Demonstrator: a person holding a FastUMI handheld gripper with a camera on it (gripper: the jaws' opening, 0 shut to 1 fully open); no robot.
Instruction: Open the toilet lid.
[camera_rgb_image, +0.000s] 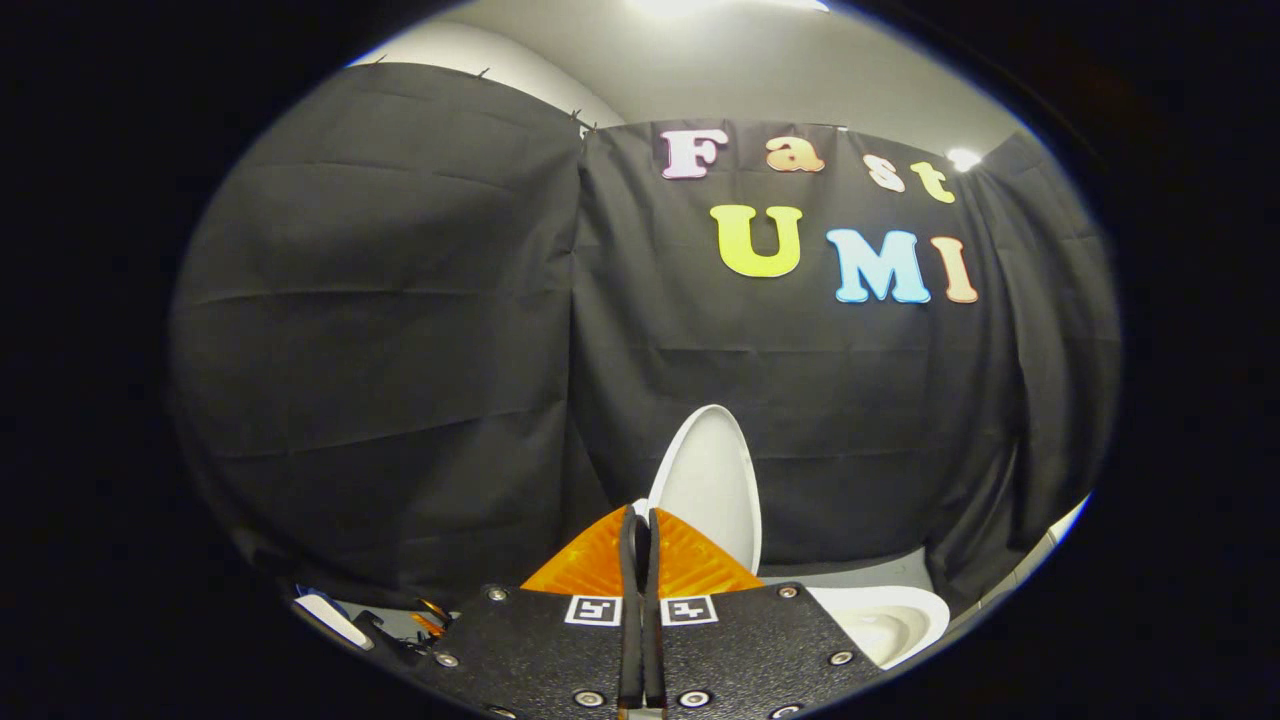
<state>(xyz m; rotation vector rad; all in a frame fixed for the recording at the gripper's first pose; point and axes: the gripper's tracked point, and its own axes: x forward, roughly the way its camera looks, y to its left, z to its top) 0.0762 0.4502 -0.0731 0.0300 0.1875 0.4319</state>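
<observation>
Toilet lid (712, 485) upright, oval; fingers (668, 550) together.

And here's the gripper (643, 520) at the bottom centre of the frame, its two fingers (690, 560) pressed flat together, no gap between them, nothing caught there. Each finger is a ridged, wedge-shaped piece tapering toward the tip. Behind them sit two dark, speckled plates (745, 650), split by a narrow seam down the middle. Round silver screws (589, 697) dot the plates' corners and lower edge. Two small square black-and-white markers (593, 610) sit side by side either side of the seam.
</observation>
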